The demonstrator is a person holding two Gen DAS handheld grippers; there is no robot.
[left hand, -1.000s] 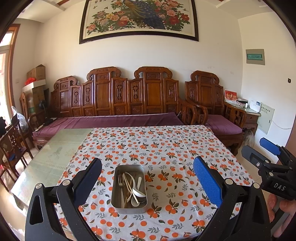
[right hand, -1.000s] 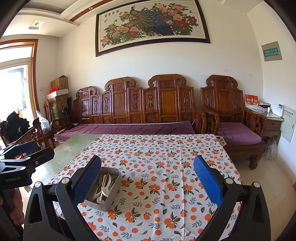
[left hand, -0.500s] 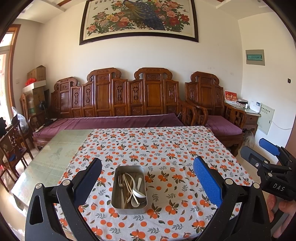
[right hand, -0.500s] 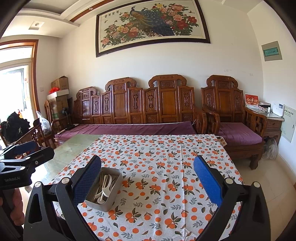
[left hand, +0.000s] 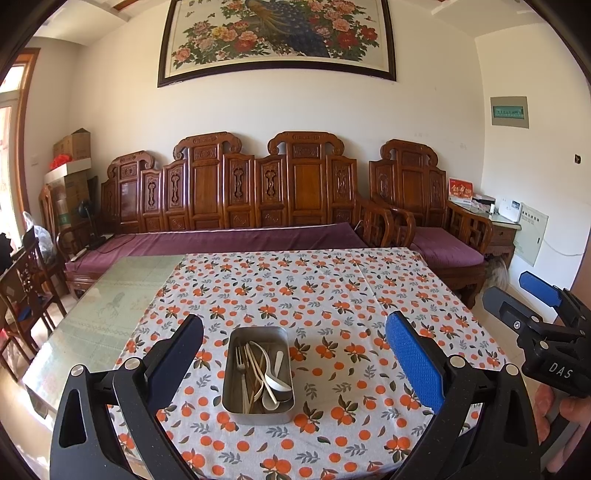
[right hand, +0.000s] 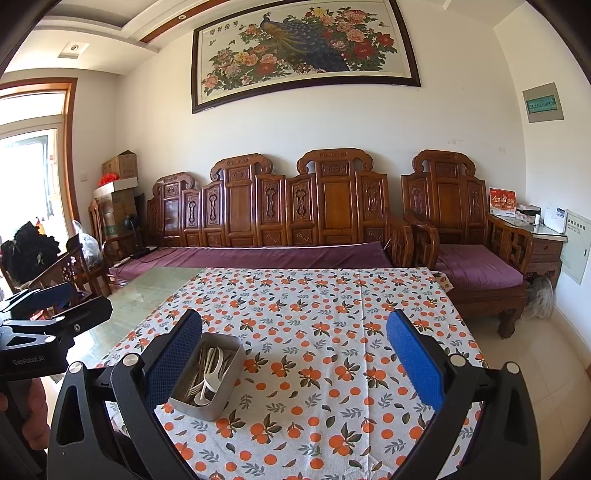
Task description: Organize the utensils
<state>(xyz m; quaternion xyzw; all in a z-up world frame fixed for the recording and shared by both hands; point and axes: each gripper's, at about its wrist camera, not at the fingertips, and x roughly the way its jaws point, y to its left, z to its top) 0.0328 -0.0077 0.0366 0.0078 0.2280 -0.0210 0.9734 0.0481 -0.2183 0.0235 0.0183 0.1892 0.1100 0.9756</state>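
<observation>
- Left wrist view: little has shifted over the last second; my left gripper (left hand: 293, 354) stays spread wide, empty.
- Right gripper (right hand: 293, 354) likewise — released; utensils (left hand: 260, 373) lie jumbled in the metal tin (left hand: 258, 415) on the tablecloth (left hand: 332, 288).

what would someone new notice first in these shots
Probably the metal tray of mixed utensils, alone on the orange-print tablecloth, lined up between the open left gripper. Behind the table, a carved wooden bench lines the wall under a wide peacock painting.

Utensils (left hand: 260, 373) heaped, individual pieces unclear, tin (right hand: 207, 404) partly behind gripper finger (right hand: 173, 362)
</observation>
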